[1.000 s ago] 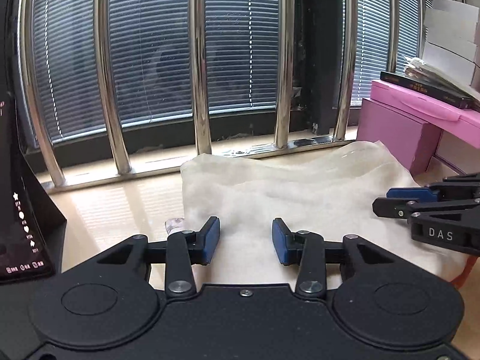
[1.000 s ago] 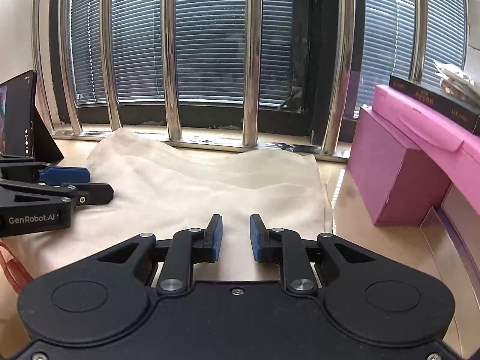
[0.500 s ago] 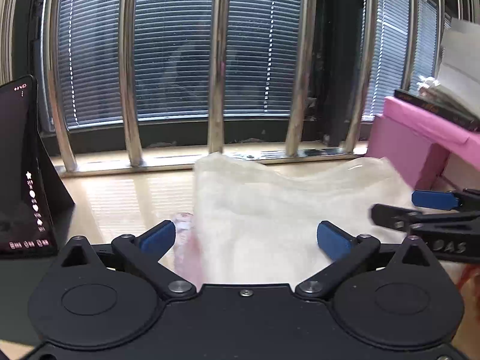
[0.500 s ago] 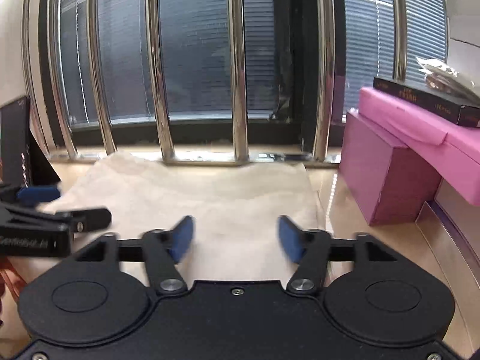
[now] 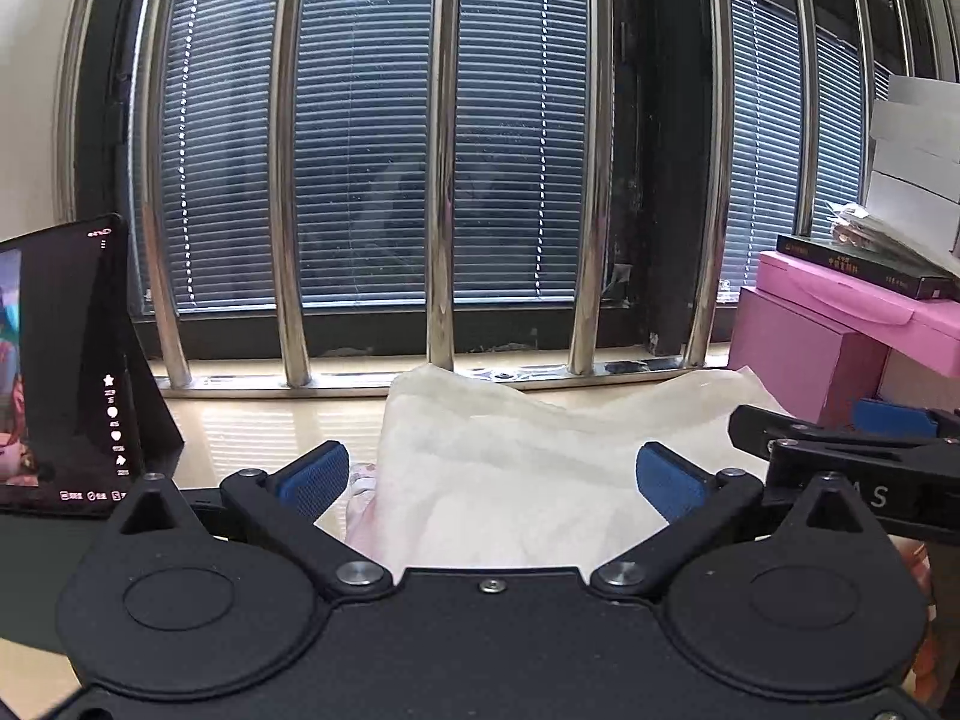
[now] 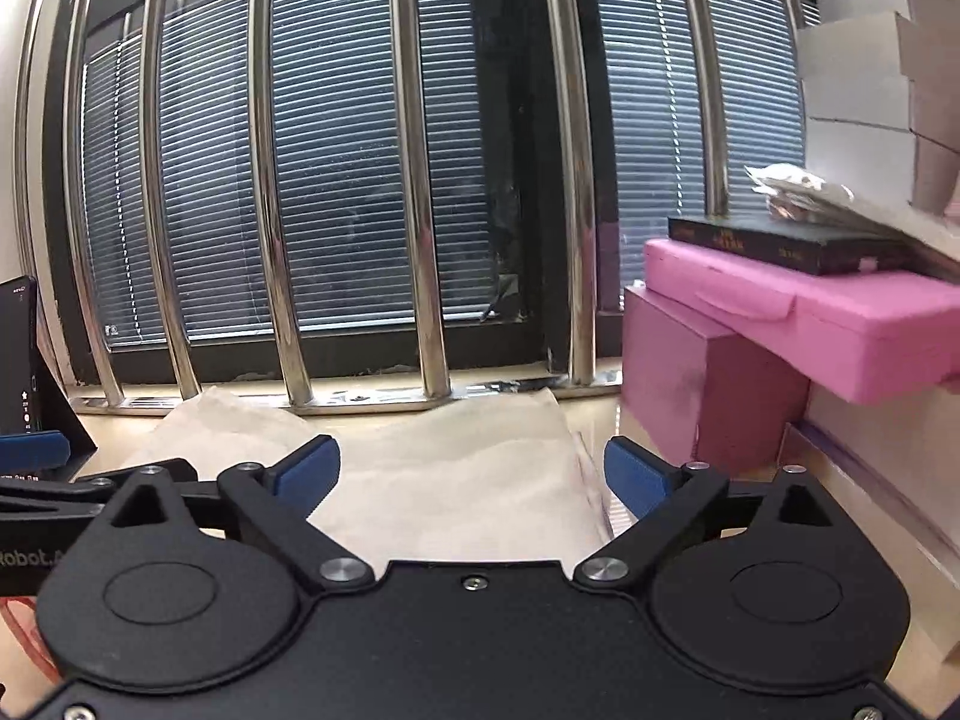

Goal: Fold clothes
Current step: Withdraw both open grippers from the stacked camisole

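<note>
Above the cream cloth [image 5: 510, 480], left gripper [image 5: 492, 480] and right gripper [image 6: 474, 474] hover spread wide, pink boxes [image 6: 720, 396] flanking rightward.

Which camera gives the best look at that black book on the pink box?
The right wrist view: the black book sits large and near, its whole spine visible on the pink box. The left wrist view shows it small at the right edge.
</note>
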The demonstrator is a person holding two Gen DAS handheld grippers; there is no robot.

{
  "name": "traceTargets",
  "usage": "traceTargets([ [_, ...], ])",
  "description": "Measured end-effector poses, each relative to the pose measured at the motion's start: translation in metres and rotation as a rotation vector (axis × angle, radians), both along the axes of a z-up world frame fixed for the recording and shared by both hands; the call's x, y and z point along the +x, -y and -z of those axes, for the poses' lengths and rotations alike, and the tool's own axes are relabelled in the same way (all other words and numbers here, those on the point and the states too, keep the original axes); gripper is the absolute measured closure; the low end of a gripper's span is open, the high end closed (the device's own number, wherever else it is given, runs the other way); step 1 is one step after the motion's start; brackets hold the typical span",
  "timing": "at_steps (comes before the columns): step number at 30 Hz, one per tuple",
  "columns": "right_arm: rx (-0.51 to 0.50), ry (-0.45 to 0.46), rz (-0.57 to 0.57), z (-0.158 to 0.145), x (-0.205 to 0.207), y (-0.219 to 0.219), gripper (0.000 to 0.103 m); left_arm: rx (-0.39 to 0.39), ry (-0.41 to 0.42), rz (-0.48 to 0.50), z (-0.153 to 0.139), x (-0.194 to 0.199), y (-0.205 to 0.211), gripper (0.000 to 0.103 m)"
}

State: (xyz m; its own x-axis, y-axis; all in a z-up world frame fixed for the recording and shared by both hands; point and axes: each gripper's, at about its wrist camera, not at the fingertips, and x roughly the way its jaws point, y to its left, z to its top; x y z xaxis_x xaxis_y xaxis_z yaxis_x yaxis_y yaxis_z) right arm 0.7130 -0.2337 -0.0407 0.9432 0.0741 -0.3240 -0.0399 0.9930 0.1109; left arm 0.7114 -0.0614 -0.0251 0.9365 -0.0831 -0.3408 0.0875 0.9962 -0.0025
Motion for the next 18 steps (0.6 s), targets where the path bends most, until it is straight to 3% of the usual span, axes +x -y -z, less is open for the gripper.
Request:
traceTargets([
  [6,0.023,0.040,0.038,0.005,-0.009,0.003,0.006,-0.009,0.026,-0.013,0.004,-0.010,-0.001,0.000],
  [18,0.004,0.085,0.036,0.006,-0.063,-0.004,0.006,-0.026,-0.005,-0.079,0.010,-0.045,-0.012,0.000],
])
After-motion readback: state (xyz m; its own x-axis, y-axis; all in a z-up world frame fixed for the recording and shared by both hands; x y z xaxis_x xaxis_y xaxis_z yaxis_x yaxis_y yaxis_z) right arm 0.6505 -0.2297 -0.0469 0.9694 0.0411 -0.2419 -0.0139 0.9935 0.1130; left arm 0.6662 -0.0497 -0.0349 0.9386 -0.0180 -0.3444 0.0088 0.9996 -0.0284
